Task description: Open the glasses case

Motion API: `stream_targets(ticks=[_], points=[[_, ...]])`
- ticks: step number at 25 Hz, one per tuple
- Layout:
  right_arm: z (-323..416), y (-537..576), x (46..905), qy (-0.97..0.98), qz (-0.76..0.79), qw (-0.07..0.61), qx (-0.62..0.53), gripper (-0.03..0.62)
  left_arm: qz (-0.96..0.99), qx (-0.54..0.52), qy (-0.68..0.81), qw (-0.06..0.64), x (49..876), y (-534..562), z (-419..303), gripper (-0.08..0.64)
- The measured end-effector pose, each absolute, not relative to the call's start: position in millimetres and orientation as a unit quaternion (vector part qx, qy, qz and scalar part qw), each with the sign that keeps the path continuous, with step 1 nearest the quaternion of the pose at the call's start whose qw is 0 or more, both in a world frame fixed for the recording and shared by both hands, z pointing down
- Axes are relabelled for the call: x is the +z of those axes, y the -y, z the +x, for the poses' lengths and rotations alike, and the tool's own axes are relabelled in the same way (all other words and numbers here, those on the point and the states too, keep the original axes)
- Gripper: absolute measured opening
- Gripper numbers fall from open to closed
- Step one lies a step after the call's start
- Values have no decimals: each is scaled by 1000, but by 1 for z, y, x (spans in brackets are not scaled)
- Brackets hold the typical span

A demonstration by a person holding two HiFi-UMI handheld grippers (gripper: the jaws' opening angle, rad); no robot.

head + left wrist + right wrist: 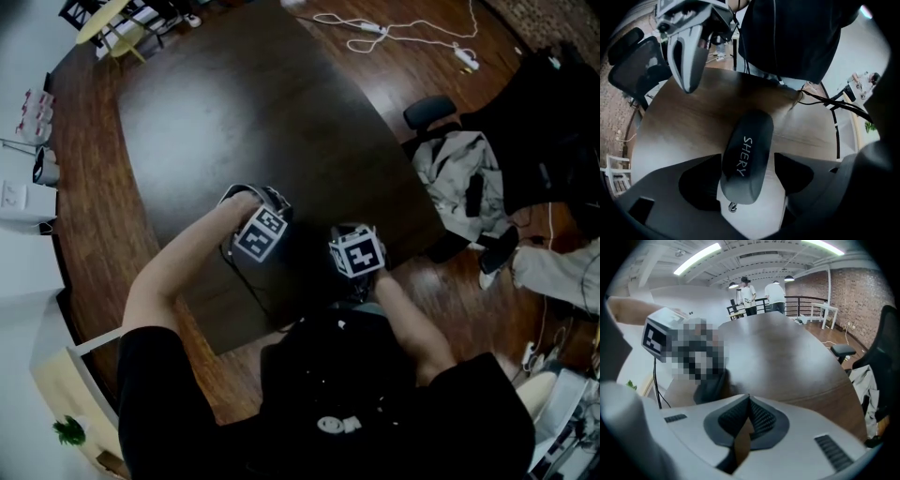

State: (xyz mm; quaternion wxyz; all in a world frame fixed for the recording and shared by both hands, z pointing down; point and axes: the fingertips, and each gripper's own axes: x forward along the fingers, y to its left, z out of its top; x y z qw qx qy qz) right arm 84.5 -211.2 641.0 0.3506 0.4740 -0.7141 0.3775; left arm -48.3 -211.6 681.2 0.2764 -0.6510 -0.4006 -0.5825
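Left gripper (pixel 747 178) points steeply down at the counter (pixel 693 122), jaws wide apart. The dark glasses case (pixel 747 154) lies flat on the counter between them, long axis running away from the camera, white "SHERY" lettering on top, lid shut. There's a gap at the right pad; the left pad sits close, contact unclear. In the head view the left forearm is stretched forward, with the hand (pixel 242 202) wrapped over the gripper body. Right gripper (pixel 749 420) has jaws together with nothing between them, is tilted down, and sits just beside the left one. The right forearm is bent close to the torso.
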Motion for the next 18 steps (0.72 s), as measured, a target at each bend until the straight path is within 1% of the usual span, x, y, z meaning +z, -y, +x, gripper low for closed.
stream_targets(ticks=[1,2,6,10,15,18], points=[[85,211,641,714,474,350,378,15,-647,-586,403,276,687,211,-46,350],[85,211,641,715,474,349,379,14,-646,-589,403,272,692,211,-44,365],[86,213,634,725,469,338,375,15,-637,-598,409,264,707,211,-43,371],[87,211,629,730,466,336,370,15,-642,-597,411,250,710,210,-41,387],[84,207,626,735,462,331,369,15,-651,-581,396,285,719,214,-44,403],[84,207,626,741,460,324,368,15,-658,-580,389,280,719,215,-43,398]])
